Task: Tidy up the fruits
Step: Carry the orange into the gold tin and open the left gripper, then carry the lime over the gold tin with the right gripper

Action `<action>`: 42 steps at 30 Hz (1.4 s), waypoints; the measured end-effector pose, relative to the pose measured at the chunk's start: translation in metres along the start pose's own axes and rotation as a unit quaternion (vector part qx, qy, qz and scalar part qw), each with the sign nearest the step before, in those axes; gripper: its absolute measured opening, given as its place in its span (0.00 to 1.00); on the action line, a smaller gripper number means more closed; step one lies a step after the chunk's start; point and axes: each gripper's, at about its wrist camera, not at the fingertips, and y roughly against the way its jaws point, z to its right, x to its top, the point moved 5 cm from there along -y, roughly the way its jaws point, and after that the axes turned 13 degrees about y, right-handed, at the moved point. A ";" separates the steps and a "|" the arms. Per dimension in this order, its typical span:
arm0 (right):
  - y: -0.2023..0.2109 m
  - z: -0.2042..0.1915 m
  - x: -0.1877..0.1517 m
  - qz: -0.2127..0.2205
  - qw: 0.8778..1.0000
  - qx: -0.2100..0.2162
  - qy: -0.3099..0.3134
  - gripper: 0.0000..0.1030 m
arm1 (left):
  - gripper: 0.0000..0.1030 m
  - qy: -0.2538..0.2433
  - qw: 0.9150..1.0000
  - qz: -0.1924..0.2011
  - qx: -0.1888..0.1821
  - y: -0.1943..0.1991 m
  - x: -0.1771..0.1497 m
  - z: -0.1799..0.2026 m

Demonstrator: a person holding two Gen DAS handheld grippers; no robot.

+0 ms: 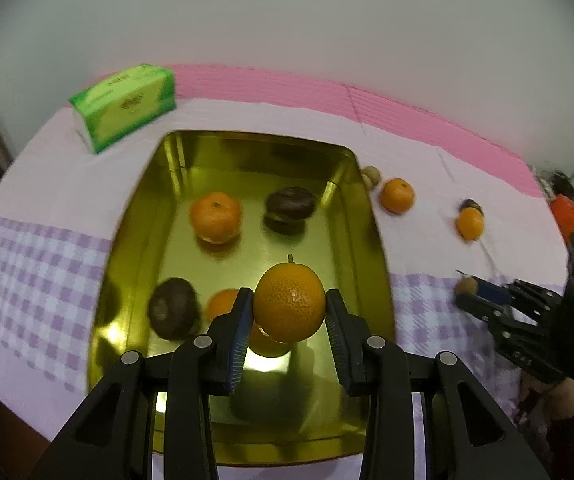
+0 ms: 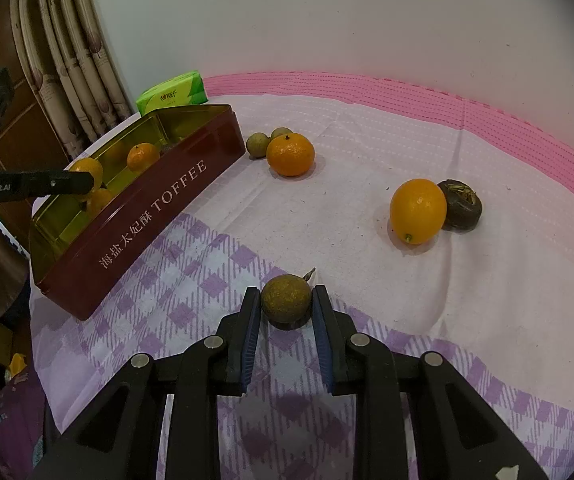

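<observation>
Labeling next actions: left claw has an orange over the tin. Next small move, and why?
Probably lower the left claw a little and open it. Its orange hangs inside the rim of the gold tin, above an orange lying below, so easing slightly toward the bare floor first seems safer. The right claw only brackets the brown fruit.

A bright orange round citrus fruit [image 1: 289,306] is seen against the glossy gold inside of the rectangular metal tin [image 1: 139,216], whose outer wall is dark red with pale lettering [image 2: 155,216]. Two dark brown wrinkled fruits [image 1: 290,205] are shown in it. The cloth [image 2: 367,168] is coloured pale pink, banded deeper pink at its far edge and checked lilac and white at its near edge. A dull olive-brown small round fruit [image 2: 286,301] and a green and white tissue pack [image 1: 125,106] are also seen.
</observation>
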 end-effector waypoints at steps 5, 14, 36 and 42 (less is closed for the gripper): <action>0.000 0.000 0.000 0.000 1.000 0.000 0.000 0.23 | 0.36 -0.007 1.000 -0.019 -0.003 -0.007 -0.004 0.003; 0.000 0.000 0.000 0.000 1.000 0.000 0.000 0.24 | 0.36 0.024 1.000 -0.003 -0.008 -0.020 0.009 -0.001; 0.001 0.000 0.000 0.001 1.000 0.002 -0.003 0.24 | 0.37 0.047 0.998 0.025 0.019 -0.008 0.018 -0.017; 0.002 -0.001 0.000 0.000 1.000 -0.005 -0.006 0.23 | 0.37 0.032 0.997 0.038 0.054 0.003 0.018 -0.019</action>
